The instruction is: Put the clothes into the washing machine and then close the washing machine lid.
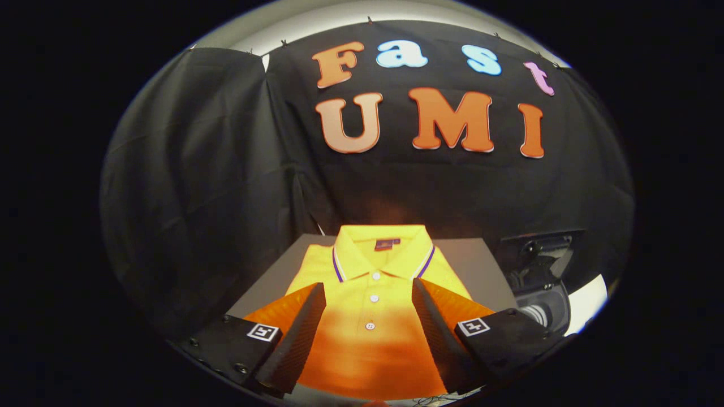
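Note:
A folded yellow polo shirt (373, 282) with a striped collar and white buttons lies flat on a grey tabletop (478, 260). My gripper (369, 291) hangs above the shirt's chest, open wide. Its two black fingers (300, 333) stand apart on either side of the button row and hold nothing. To the right, beyond the table's edge, stands the washing machine (546, 294), with its dark lid (540, 243) raised and the drum opening showing below.
Black cloth walls close the booth behind and to the left of the table. A white patch of the machine's body (588, 305) shows at the far right. Bare grey tabletop lies on both sides of the shirt.

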Motion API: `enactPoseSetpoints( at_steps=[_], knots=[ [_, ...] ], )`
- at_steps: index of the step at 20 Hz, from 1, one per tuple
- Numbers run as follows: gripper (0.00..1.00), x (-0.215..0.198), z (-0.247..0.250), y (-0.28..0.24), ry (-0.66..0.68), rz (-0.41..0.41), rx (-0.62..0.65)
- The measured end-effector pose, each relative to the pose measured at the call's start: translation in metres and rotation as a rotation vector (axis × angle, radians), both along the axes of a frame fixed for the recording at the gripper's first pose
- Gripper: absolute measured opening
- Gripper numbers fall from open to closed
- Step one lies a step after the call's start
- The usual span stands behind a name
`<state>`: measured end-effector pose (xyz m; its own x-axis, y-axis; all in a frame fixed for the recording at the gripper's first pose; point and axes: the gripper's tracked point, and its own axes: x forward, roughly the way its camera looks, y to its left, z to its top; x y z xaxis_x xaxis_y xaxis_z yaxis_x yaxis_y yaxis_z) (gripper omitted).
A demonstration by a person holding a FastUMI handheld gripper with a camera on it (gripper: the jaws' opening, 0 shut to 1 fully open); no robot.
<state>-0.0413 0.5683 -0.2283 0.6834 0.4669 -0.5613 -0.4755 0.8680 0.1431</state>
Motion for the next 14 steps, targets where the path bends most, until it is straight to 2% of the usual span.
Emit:
enactPoseSetpoints(
  at_steps=[3,5,6,7,9,12,14],
  knots=[
    [0.99,0.001,-0.023,0.000,0.050,-0.032,-0.056],
    [0.99,-0.010,-0.042,-0.003,0.116,-0.001,-0.108],
    [0.98,-0.004,-0.035,-0.001,0.075,-0.006,-0.087],
    [0.98,-0.014,-0.037,-0.005,0.109,0.011,-0.099],
    [0.98,-0.012,-0.038,-0.005,0.111,0.001,-0.066],
    [0.97,-0.011,-0.037,-0.004,0.094,0.032,-0.065],
    [0.92,-0.011,-0.037,-0.004,0.108,0.045,-0.062]
  ],
)
